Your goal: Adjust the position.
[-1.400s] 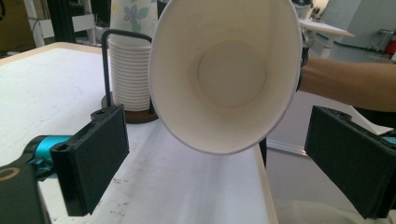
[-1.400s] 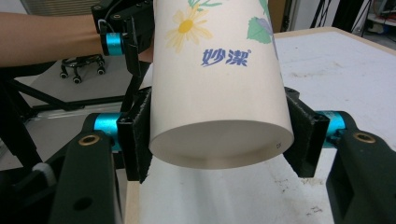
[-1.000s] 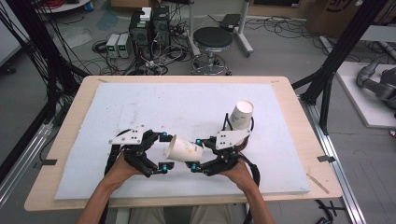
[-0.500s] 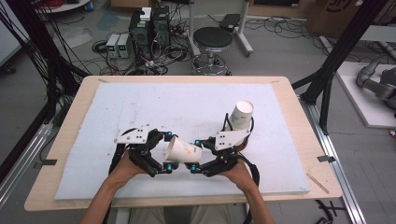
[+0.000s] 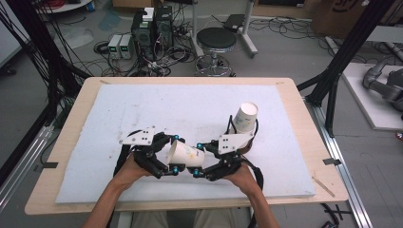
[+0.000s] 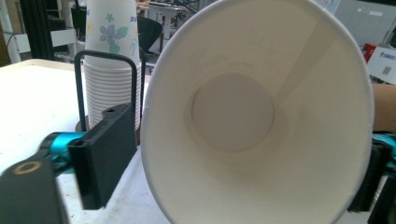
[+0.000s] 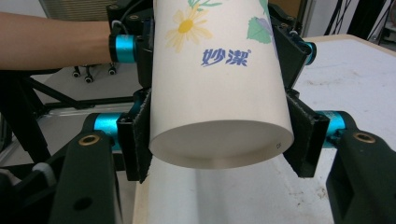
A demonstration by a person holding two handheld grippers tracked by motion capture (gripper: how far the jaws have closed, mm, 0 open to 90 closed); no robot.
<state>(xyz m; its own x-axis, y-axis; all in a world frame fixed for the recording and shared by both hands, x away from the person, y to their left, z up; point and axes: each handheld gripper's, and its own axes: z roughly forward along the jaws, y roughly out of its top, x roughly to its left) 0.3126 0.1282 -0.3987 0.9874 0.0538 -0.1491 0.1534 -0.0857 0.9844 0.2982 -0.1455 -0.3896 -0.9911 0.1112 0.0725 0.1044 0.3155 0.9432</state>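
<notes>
Both grippers meet over the near middle of the white mat (image 5: 142,109). Right gripper (image 5: 205,172) clamps the base end of a paper cup (image 5: 185,155), its pads pressed on both sides. Left gripper (image 5: 172,159) stands at the cup's open mouth, one jaw clear of the rim, so its hold is uncertain. Behind stands a stack of cups (image 5: 243,119) in a black holder (image 6: 105,58).

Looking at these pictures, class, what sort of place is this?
Probably a robotics lab or workshop: a foam-topped table, computers and tangled cables on the floor, and hand-held grippers holding a paper cup.
</notes>
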